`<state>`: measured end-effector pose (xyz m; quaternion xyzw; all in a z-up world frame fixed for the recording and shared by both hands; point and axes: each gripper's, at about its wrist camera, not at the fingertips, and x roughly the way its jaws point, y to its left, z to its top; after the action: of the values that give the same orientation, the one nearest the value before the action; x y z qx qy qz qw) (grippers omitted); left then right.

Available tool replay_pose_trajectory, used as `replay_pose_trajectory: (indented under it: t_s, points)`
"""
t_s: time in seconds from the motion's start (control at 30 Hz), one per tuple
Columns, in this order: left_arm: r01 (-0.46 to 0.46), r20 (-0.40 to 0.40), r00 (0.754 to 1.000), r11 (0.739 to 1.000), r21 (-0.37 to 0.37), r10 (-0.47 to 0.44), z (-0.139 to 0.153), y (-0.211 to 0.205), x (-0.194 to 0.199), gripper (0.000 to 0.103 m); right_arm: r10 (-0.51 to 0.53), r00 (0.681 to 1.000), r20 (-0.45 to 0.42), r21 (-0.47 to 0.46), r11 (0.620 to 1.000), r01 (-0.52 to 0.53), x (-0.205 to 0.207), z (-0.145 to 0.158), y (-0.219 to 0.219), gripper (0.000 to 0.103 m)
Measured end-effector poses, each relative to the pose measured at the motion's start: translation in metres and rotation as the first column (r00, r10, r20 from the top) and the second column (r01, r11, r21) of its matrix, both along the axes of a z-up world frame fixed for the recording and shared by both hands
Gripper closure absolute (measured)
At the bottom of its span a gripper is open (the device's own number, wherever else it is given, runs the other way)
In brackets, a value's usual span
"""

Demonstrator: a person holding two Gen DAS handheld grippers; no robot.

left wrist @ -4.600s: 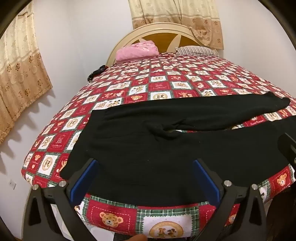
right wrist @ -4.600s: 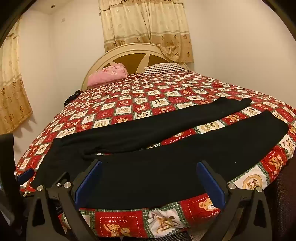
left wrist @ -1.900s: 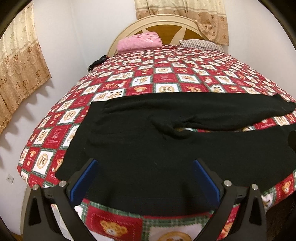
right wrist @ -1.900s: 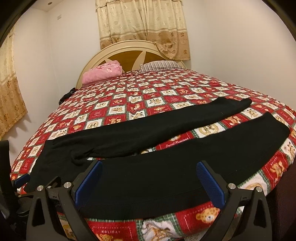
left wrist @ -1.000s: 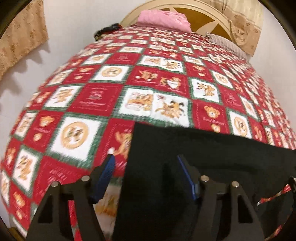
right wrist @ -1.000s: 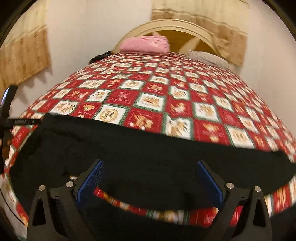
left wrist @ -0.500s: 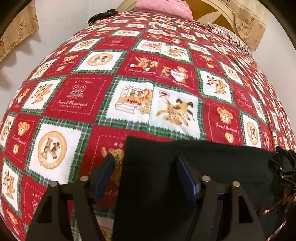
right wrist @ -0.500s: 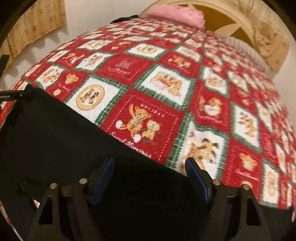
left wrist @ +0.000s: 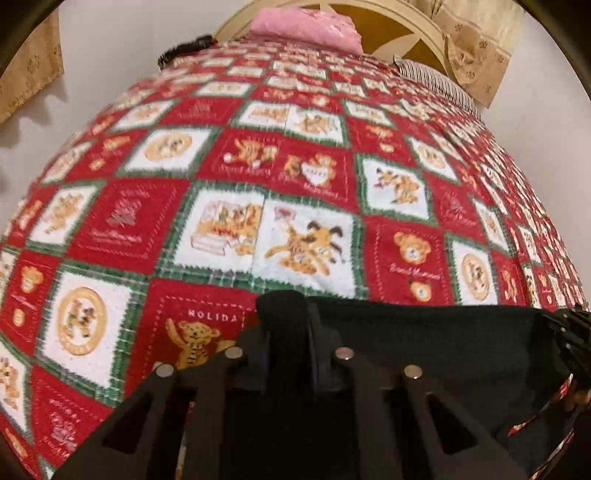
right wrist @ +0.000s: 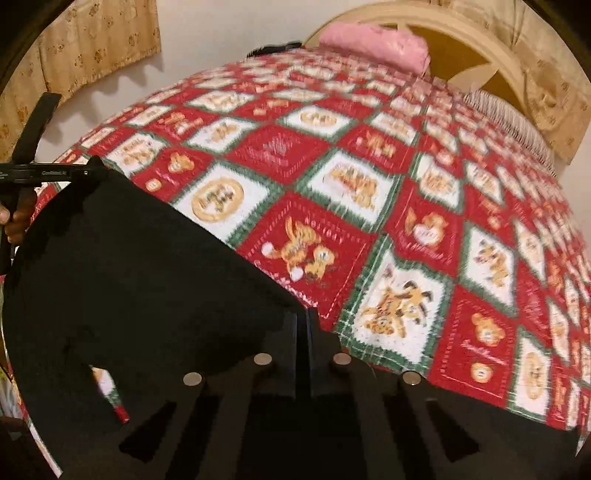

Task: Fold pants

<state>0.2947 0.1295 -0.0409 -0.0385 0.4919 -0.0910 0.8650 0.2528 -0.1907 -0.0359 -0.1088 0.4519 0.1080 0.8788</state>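
Black pants [left wrist: 424, 339] lie at the near edge of a red, white and green patchwork quilt [left wrist: 295, 166]. My left gripper [left wrist: 286, 321] has its jaws closing tight on a bunched corner of the pants, which sticks up between the fingers. In the right wrist view the pants [right wrist: 129, 277] spread out to the left. My right gripper [right wrist: 303, 328] has its jaws closing on their upper edge, with black cloth pinched between the fingers. The left gripper [right wrist: 86, 171] shows at the cloth's far left corner, with a person's hand [right wrist: 14, 221] behind it.
A pink pillow [left wrist: 306, 22] and a striped pillow [left wrist: 436, 77] lie against the cream headboard [right wrist: 480, 48]. A small black object [left wrist: 184, 48] sits at the quilt's far left edge. Patterned curtains [right wrist: 92, 48] hang on the white wall. Open quilt lies beyond the pants.
Both grippers went from open above the spread pants to shut on the pants' edge. They moved in close to the cloth, and the left corner is now bunched up between the fingers.
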Motion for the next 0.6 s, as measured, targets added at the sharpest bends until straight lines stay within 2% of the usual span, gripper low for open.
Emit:
replay_pose_trajectory:
  t_s: [0.17, 0.37, 0.5, 0.6]
  points:
    - [-0.006, 0.103, 0.995, 1.000, -0.021, 0.008, 0.031, 0.005, -0.019, 0.085, -0.020, 0.996, 0.084, 0.023, 1.000, 0.018, -0.025, 0.035, 0.001, 0.099]
    - [0.004, 0.213, 0.977, 1.000, -0.030, 0.002, 0.060, 0.011, -0.053, 0.085, -0.025, 0.990, 0.141, 0.061, 0.998, 0.017, -0.060, 0.058, 0.008, 0.099]
    - [0.014, 0.277, 0.961, 0.999, -0.052, 0.001, 0.076, 0.021, -0.088, 0.085, -0.026, 0.980, 0.200, 0.131, 0.991, -0.001, -0.109, 0.077, 0.013, 0.099]
    - [0.022, 0.316, 0.949, 0.996, -0.083, 0.005, 0.085, 0.033, -0.121, 0.085, -0.008, 0.968, 0.250, 0.136, 0.990, -0.027, -0.152, 0.085, 0.022, 0.099]
